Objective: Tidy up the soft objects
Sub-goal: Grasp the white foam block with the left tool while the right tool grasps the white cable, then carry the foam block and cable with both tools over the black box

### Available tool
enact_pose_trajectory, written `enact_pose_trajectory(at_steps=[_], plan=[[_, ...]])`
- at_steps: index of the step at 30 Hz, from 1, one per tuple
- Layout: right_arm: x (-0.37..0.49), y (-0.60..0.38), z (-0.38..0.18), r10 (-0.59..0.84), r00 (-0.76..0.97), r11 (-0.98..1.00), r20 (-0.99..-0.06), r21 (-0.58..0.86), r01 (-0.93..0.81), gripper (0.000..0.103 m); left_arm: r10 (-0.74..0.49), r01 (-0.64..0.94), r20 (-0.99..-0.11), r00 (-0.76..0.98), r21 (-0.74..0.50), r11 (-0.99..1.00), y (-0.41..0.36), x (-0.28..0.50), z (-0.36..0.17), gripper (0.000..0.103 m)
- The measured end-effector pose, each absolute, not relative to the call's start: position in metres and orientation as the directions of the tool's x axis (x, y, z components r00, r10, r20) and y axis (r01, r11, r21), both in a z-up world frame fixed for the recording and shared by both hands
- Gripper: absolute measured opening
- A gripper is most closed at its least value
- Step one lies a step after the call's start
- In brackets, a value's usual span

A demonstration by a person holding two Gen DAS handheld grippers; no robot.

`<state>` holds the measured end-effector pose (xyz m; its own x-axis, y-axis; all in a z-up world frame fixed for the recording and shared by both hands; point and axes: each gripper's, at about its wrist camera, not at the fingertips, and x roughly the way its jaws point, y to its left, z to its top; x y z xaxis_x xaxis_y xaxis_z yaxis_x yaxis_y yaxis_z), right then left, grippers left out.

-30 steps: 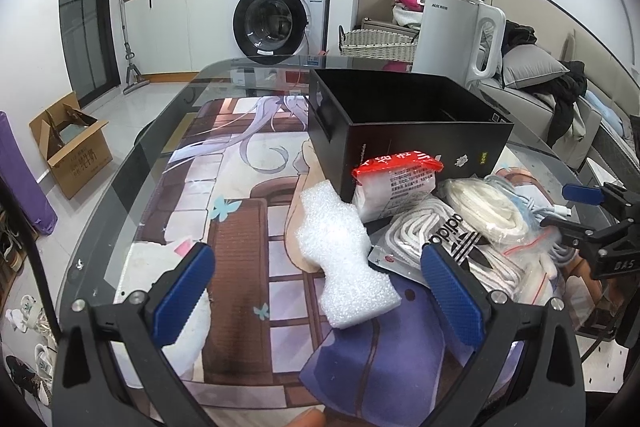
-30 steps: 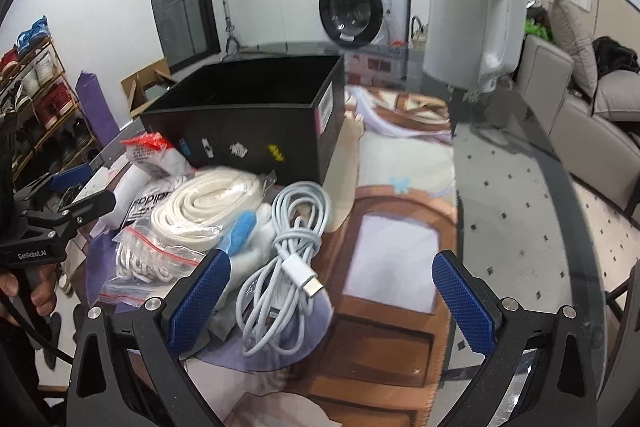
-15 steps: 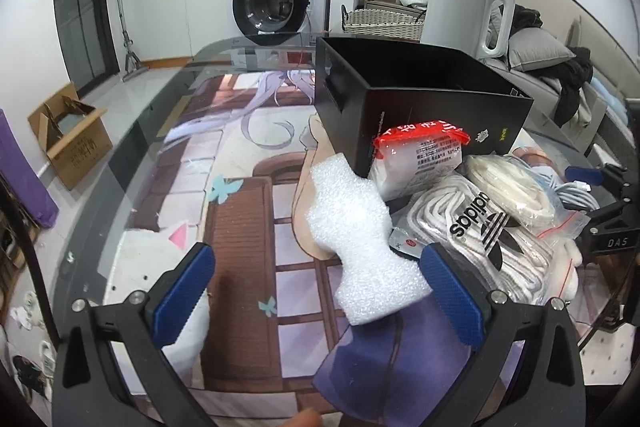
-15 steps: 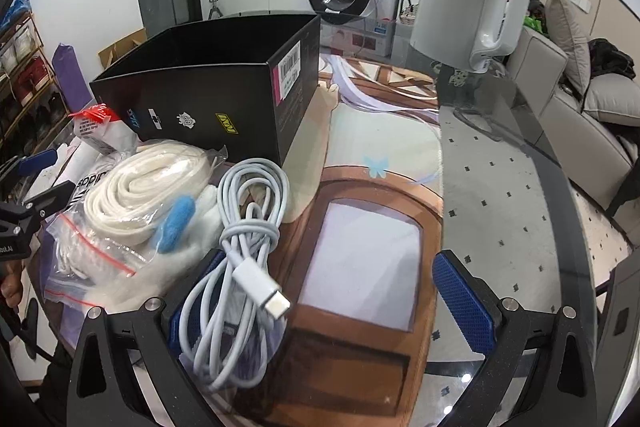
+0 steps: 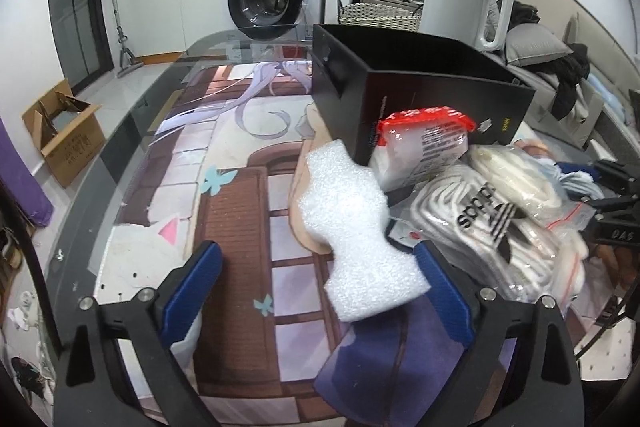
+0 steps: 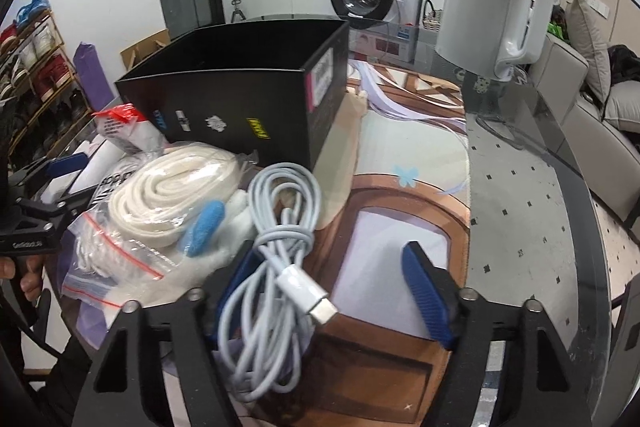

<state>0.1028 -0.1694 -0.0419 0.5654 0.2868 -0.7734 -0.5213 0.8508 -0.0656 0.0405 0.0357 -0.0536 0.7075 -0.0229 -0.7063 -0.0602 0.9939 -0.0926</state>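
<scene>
In the left wrist view, the left gripper [image 5: 318,291] fills the lower frame, its jaws wide but just closing a little, the white foam piece [image 5: 352,235] lying between them at centre with only its lower corner near the right-hand pad; it looks lined up for a pinch, not yet gripped. To the right sit a red-topped packet [image 5: 420,147] against the black box [image 5: 400,87], then bagged laces [image 5: 488,223], heaped beside the box probably so each can be dropped in. In the right wrist view, the box [image 6: 240,111] stands upper left, a bagged white cord [image 6: 172,195] below it, and at lower centre the right gripper [image 6: 332,291], jaws half-narrowed and just closing, straddles the coiled grey cable [image 6: 280,251], pads not yet pressing it.
</scene>
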Motion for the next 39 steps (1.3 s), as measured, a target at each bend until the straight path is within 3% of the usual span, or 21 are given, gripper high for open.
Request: enact_pose_trajectory(at_steps=[7, 11, 15, 28, 39], plan=[[0.096, -0.165, -0.041, 0.317, 0.559, 0.831, -0.766, -0.06, -0.553, 0.046, -0.045, -0.061, -0.694, 0.719, -0.128, 0.99, 0.038, 0.043, -0.05, 0.078], [0.093, -0.163, -0.041, 0.332, 0.554, 0.822, -0.763, -0.054, -0.567, 0.038, -0.038, -0.054, -0.687, 0.725, -0.113, 0.992, 0.036, 0.043, -0.05, 0.057], [0.092, -0.164, -0.041, 0.34, 0.553, 0.82, -0.76, -0.048, -0.57, 0.037, -0.042, -0.049, -0.679, 0.733, -0.114, 0.992, 0.037, 0.041, -0.05, 0.034], [0.088, -0.171, -0.032, 0.386, 0.569, 0.819, -0.726, -0.014, -0.574, 0.029, -0.019, -0.06, -0.648, 0.761, -0.099, 0.993, 0.035, 0.031, -0.041, 0.032], [0.081, -0.175, -0.02, 0.411, 0.593, 0.819, -0.692, -0.006, -0.574, 0.028, 0.01, -0.082, -0.615, 0.789, -0.09, 0.993, 0.034, 0.022, -0.024, 0.033]])
